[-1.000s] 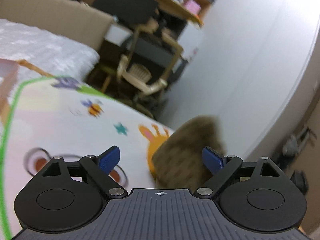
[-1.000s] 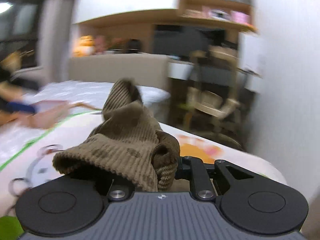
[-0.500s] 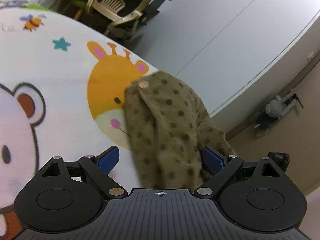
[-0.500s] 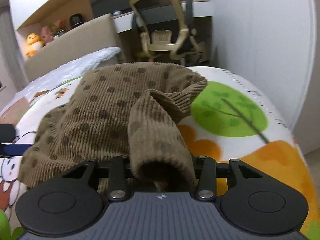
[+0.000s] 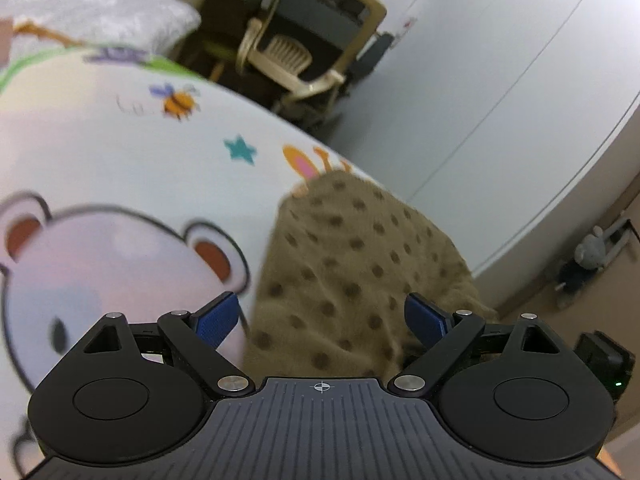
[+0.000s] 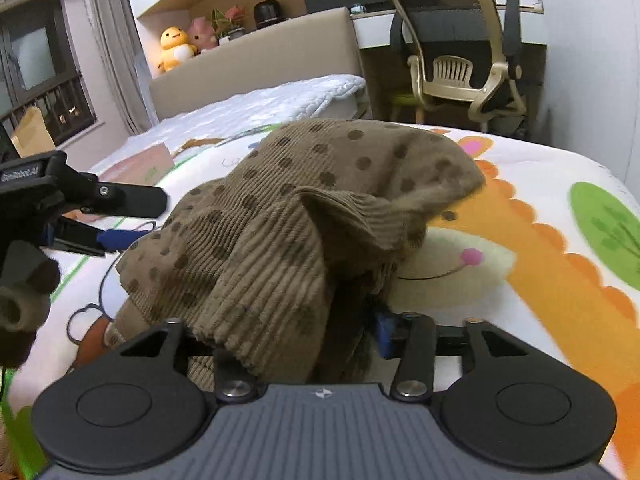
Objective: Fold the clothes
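A brown corduroy garment with dark dots (image 6: pixel 304 216) lies bunched on a cartoon-print mat (image 6: pixel 540 248). My right gripper (image 6: pixel 320 332) is shut on its near edge, and the cloth drapes over the fingers and hides them. In the left wrist view the same garment (image 5: pixel 352 264) lies on the mat (image 5: pixel 120 152) just ahead. My left gripper (image 5: pixel 322 318) is open and empty, its blue pads (image 5: pixel 218 318) on either side of the cloth's near end. The left gripper also shows in the right wrist view (image 6: pixel 120 216), left of the garment.
A bed with a white quilt (image 6: pixel 280 96) and beige headboard stands behind the mat. An office chair (image 6: pixel 460 52) stands at a desk by the white wall (image 5: pixel 500 80). A brown box (image 6: pixel 140 166) lies on the mat's far side.
My right gripper has brought the garment down from mid-air onto the mat and holds it low. My left gripper, still open, has drawn closer to the cloth's near end.
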Tool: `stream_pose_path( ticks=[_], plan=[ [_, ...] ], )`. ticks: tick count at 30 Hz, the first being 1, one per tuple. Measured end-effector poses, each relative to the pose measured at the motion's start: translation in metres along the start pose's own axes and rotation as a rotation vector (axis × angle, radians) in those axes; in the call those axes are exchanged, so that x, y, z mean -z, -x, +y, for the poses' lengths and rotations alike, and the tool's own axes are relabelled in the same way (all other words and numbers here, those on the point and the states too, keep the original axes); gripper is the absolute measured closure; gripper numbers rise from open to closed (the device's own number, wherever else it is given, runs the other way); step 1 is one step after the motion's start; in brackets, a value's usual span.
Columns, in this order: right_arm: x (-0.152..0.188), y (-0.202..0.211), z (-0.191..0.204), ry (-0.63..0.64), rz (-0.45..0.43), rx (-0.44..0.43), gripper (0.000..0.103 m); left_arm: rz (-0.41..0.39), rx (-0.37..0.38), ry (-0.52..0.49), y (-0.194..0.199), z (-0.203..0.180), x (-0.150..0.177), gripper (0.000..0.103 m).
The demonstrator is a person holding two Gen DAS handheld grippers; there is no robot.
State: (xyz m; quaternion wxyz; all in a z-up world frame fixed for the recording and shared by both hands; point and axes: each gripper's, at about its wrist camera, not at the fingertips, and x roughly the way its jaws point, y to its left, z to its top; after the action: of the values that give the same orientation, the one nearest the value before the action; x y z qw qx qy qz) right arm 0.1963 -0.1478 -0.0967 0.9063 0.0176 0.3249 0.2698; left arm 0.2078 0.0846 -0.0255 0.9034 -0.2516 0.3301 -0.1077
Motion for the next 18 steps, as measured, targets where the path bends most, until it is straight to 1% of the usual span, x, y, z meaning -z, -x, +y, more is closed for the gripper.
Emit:
stream_pose_path(
  ticks=[1,3,4,6,7,8,10,12,14,15,16,17,18],
  plan=[
    [0.000,0.009,-0.006,-0.004,-0.006,0.016,0.040,-0.009,-0.011,-0.015,0.002,0.000,-0.002,0.009],
    [-0.001,0.026,-0.020,-0.024,-0.019,0.045,0.037,-0.021,-0.018,-0.049,0.002,-0.004,-0.004,0.009],
    [-0.006,0.034,-0.031,-0.056,-0.026,0.045,0.034,-0.027,-0.012,-0.070,0.004,-0.007,-0.004,0.009],
    [-0.017,0.050,-0.052,-0.148,-0.053,0.007,0.033,-0.037,0.022,-0.114,0.004,-0.015,-0.004,0.009],
    [-0.023,0.055,-0.059,-0.187,-0.070,-0.014,0.031,-0.039,0.042,-0.136,0.002,-0.019,-0.004,0.009],
    [-0.028,0.056,-0.065,-0.219,-0.086,-0.039,0.027,-0.038,0.054,-0.156,-0.001,-0.023,-0.003,0.009],
    [-0.041,0.045,-0.072,-0.241,-0.097,-0.071,0.023,-0.031,0.053,-0.201,-0.006,-0.032,0.003,0.009],
    [-0.052,0.026,-0.078,-0.247,-0.097,-0.089,0.022,-0.012,0.026,-0.249,-0.012,-0.037,0.010,0.009],
    [-0.059,-0.006,-0.080,-0.258,-0.059,-0.098,0.022,-0.002,-0.004,-0.285,-0.018,-0.038,0.016,0.009],
    [-0.061,-0.023,-0.079,-0.268,-0.033,-0.118,0.022,0.000,-0.014,-0.295,-0.020,-0.037,0.017,0.009],
    [-0.064,-0.037,-0.076,-0.270,-0.008,-0.143,0.024,-0.001,-0.025,-0.299,-0.021,-0.034,0.017,0.009],
    [-0.066,-0.051,-0.072,-0.272,0.016,-0.168,0.035,-0.003,-0.038,-0.301,-0.021,-0.031,0.016,0.009],
    [-0.070,-0.063,-0.064,-0.261,0.035,-0.194,0.040,-0.006,-0.052,-0.300,-0.021,-0.027,0.014,0.009]
  ],
)
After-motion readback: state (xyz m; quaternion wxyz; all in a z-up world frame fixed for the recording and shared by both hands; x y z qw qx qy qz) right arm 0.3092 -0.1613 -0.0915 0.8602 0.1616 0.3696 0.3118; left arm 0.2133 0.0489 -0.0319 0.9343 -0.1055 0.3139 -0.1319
